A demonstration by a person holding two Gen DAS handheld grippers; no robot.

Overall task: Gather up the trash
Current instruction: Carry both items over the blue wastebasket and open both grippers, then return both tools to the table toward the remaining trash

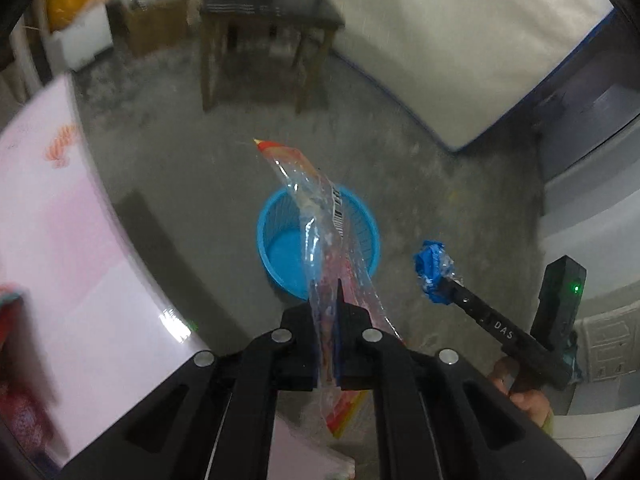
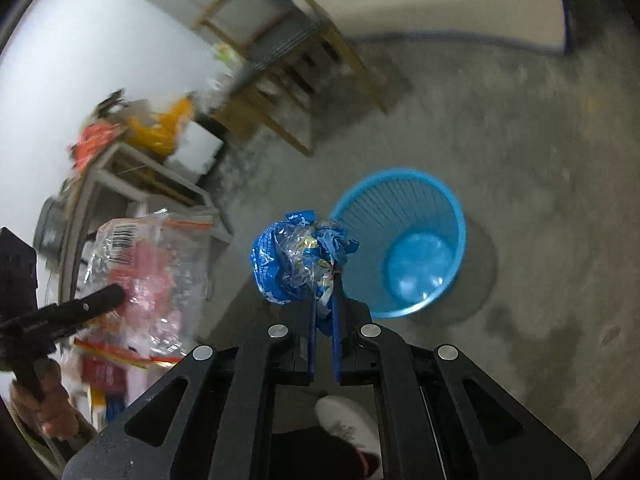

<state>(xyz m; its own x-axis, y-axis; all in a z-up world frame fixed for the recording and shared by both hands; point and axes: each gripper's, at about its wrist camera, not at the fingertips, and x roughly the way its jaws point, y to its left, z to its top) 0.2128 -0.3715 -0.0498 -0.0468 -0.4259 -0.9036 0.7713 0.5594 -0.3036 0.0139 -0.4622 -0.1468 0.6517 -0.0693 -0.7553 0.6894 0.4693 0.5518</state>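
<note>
Left gripper (image 1: 338, 308) clamped on one clear, crinkly plastic bag (image 1: 320, 216) with red-orange trim and a barcode, held above the basket. Right gripper (image 2: 324, 308) pinched tight on one crumpled blue wrapper (image 2: 288, 256). One round blue slatted plastic basket (image 2: 400, 200) stands on bare concrete floor (image 2: 520, 160). One wooden chair (image 1: 264, 20) behind. Only the right wrist view shows a white shoe (image 2: 348, 420).
</note>
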